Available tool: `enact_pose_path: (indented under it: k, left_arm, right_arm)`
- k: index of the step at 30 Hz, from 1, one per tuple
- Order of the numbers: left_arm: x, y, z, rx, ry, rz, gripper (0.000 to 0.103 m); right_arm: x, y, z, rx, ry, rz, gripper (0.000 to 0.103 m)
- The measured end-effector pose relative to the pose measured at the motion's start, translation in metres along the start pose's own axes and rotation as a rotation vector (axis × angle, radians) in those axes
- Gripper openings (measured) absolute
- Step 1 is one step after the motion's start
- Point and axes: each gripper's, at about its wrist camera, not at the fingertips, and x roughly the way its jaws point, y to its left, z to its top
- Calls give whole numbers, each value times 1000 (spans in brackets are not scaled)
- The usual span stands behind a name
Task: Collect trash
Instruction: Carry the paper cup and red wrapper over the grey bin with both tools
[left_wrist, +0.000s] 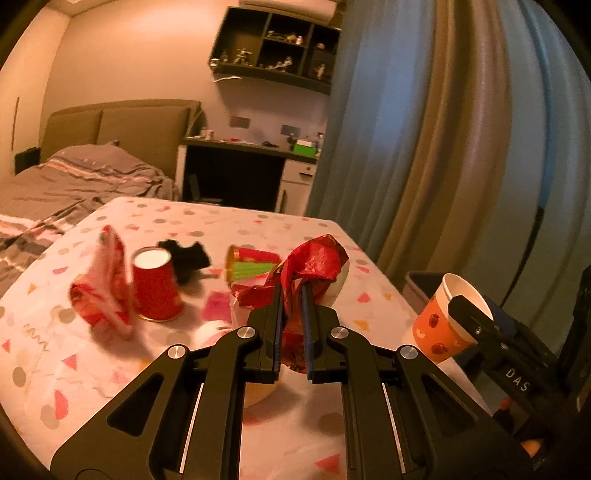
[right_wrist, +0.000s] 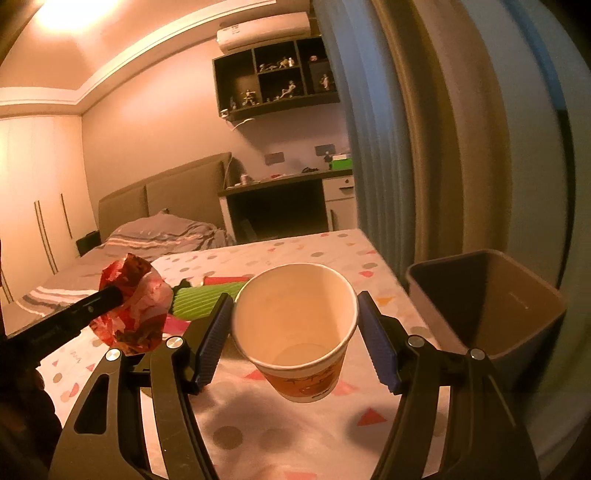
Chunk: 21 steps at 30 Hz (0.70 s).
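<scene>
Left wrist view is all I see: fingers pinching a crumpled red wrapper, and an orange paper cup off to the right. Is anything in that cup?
Observer: No. The right wrist view looks straight into the paper cup, and it is empty.
Operator: Is it standing on the table?
Observer: No, it hangs above the tablecloth, gripped at its rim between the right gripper's blue-padded fingers.
Operator: Where would trash go?
Observer: A dark bin stands beside the table's right edge, its top open.

Left tool (left_wrist: 291, 306) matte black, silver pivot screws, blue ribbed pads, right tool (right_wrist: 295, 332) alike, "DAS" lettering
</scene>
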Motion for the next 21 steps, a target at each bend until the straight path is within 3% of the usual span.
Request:
enact_pose_path:
  k: [14,21]
  left_arm:
    - [42,-75,-1,61,33,-122,9]
    - [71,-135,7,103,30,-222,9]
  right_arm:
    - [-17,-55,11,16,-34,-108,66]
    - [-22,-94,22,16,-75,-203,66]
